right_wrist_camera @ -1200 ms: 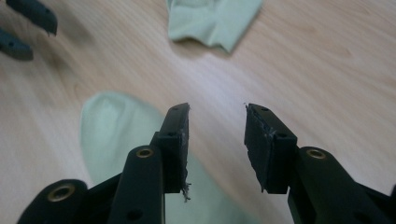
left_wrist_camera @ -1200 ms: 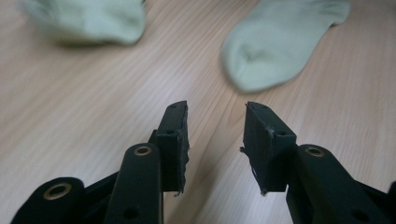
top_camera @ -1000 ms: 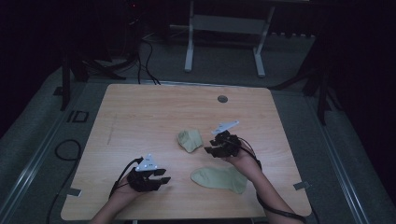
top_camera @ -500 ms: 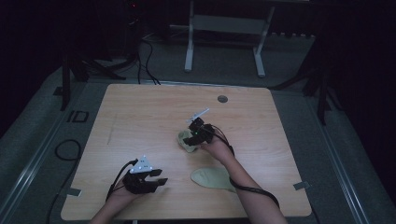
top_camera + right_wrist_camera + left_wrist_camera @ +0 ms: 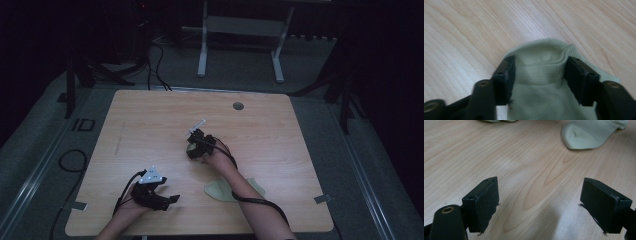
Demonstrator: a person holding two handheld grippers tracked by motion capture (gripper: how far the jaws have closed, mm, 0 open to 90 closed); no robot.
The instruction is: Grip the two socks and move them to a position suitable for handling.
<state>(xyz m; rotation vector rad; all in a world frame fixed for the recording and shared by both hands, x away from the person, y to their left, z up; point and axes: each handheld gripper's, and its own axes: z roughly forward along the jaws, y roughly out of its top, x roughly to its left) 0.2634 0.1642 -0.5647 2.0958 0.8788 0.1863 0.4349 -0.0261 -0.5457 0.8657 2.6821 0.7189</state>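
Observation:
A crumpled pale green sock [image 5: 190, 148] lies near the middle of the wooden table [image 5: 150, 125]. My right gripper [image 5: 194, 153] stands on it, tilted down. In the right gripper view the jaws [image 5: 539, 67] are open and straddle the ribbed cuff of this sock [image 5: 541, 100], with fabric spreading past both jaws. A second sock [image 5: 217, 190] lies flat near the front edge, partly under the right forearm. My left gripper [image 5: 169, 200] rests low at the front left. Its jaws [image 5: 539, 195] have just been opening and stand wide over bare wood, the flat sock's toe [image 5: 589, 133] beyond them.
A round cable hole [image 5: 238, 106] sits near the table's far edge. Beyond the table stands a white metal frame [image 5: 240, 50] on the dark floor. Black cables [image 5: 70, 160] lie on the floor to the left.
My right gripper has swung from the right side of the table leftward and down onto the crumpled sock; its forearm now crosses the flat sock. The left hand has stayed in place.

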